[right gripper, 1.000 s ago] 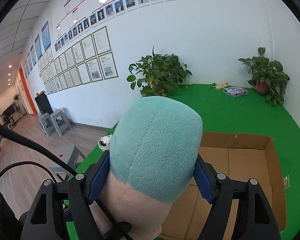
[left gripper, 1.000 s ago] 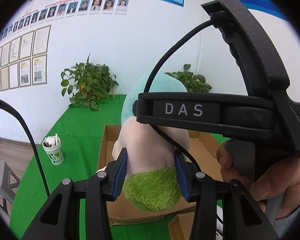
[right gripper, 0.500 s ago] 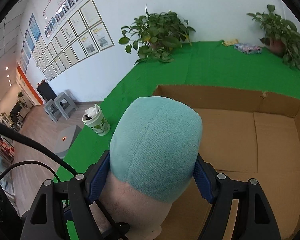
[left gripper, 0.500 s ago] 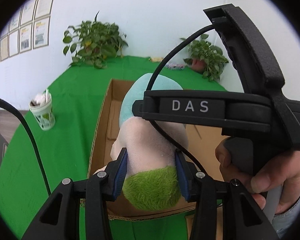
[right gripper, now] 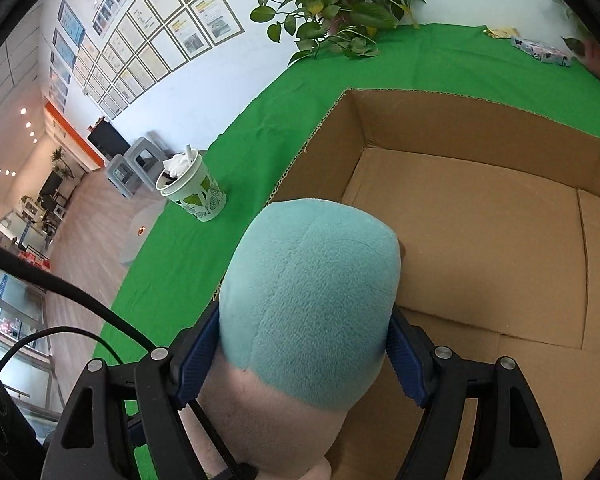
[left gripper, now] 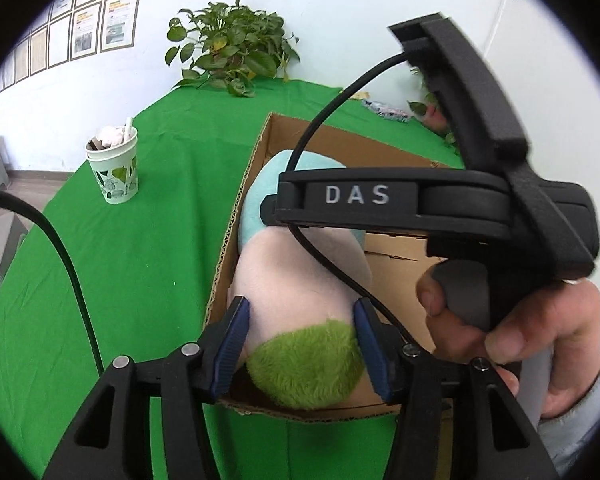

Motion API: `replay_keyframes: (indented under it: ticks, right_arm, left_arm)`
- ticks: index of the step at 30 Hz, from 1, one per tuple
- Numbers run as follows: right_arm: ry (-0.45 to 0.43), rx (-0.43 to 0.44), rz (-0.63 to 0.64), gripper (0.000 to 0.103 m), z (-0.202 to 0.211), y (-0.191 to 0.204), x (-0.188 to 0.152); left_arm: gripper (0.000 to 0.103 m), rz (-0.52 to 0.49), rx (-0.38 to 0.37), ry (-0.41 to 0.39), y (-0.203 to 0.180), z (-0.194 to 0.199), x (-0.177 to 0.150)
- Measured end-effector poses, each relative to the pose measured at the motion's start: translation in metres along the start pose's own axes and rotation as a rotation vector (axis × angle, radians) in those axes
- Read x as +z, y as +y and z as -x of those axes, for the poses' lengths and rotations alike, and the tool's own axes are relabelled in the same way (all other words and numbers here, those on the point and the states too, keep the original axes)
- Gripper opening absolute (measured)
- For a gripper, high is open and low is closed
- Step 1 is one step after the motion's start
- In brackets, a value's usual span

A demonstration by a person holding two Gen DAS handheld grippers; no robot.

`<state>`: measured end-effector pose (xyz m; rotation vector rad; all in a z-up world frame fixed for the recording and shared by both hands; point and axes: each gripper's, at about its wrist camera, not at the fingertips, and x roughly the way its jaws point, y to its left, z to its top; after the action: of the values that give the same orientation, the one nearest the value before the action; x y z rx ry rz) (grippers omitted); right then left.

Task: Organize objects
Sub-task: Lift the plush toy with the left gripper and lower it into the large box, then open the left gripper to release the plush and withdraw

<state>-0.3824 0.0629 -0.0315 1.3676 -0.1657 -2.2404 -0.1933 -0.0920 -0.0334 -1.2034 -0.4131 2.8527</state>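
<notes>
I see the box [right gripper: 480, 240] open on top, its floor bare past the plush [right gripper: 308, 300], so there's room to the right. Its left wall [right gripper: 324, 140] hems the plush in. Left of the box, a cup [right gripper: 194, 190] stands on otherwise clear green cloth [left gripper: 152, 248].

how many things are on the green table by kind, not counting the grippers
plush toy: 1
cardboard box: 1
paper cup: 1
potted plants: 2
small flat packet: 1
yellow item beside it, too small to identify: 1
total: 7
</notes>
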Motion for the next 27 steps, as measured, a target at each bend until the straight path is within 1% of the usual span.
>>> replay_keyframes:
  ticks: [2,4,5,7,9,10,13,17,18,19,20,22,24,27]
  right_arm:
    - [-0.002,-0.007,-0.004,0.075,-0.003,0.002,0.001]
    - [0.008,-0.023,-0.008,0.080,-0.008,0.002,0.000]
    - [0.014,-0.033,-0.008,0.082,-0.008,0.000,-0.002]
    - [0.019,-0.051,-0.009,0.084,-0.008,0.001,0.000]
    - [0.019,-0.066,-0.016,0.086,-0.005,0.002,-0.001]
    - [0.015,-0.072,-0.022,0.086,0.005,0.003,-0.010]
    - [-0.009,-0.086,-0.044,0.086,0.030,0.000,-0.021]
    - [-0.131,-0.115,-0.018,0.086,0.087,0.007,-0.035]
    - [-0.154,-0.112,-0.010,0.086,0.102,0.009,-0.039]
    - [-0.172,-0.108,-0.007,0.086,0.115,0.011,-0.043]
    - [-0.193,-0.106,-0.005,0.087,0.129,0.012,-0.048]
    - [-0.229,-0.115,-0.014,0.091,0.153,0.012,-0.060]
    - [-0.224,-0.128,-0.049,0.092,0.166,0.006,-0.068]
    - [-0.173,-0.090,-0.108,0.092,0.163,-0.005,-0.076]
  left_arm:
    - [0.052,-0.013,0.011,-0.005,0.000,0.004,-0.001]
    - [0.052,-0.011,0.027,0.015,0.002,0.001,-0.001]
    - [0.052,0.006,0.016,0.023,0.005,0.000,-0.001]
    - [0.052,0.041,-0.014,0.038,0.010,0.000,-0.002]
    - [0.052,0.037,-0.022,0.045,0.009,0.002,-0.002]
    - [0.052,0.024,-0.018,0.042,0.008,0.004,-0.004]
    - [0.052,-0.013,0.014,0.017,0.002,0.012,-0.008]
    - [0.052,-0.035,0.024,-0.045,-0.003,0.033,-0.011]
    - [0.055,-0.049,0.032,-0.064,-0.006,0.040,-0.011]
    - [0.061,-0.060,0.045,-0.079,-0.008,0.045,-0.012]
    - [0.063,-0.067,0.066,-0.097,-0.010,0.050,-0.012]
    - [0.065,-0.072,0.083,-0.115,-0.011,0.053,-0.012]
    - [0.065,-0.081,0.080,-0.116,-0.011,0.052,-0.011]
    - [0.065,-0.097,0.085,-0.069,-0.009,0.038,-0.009]
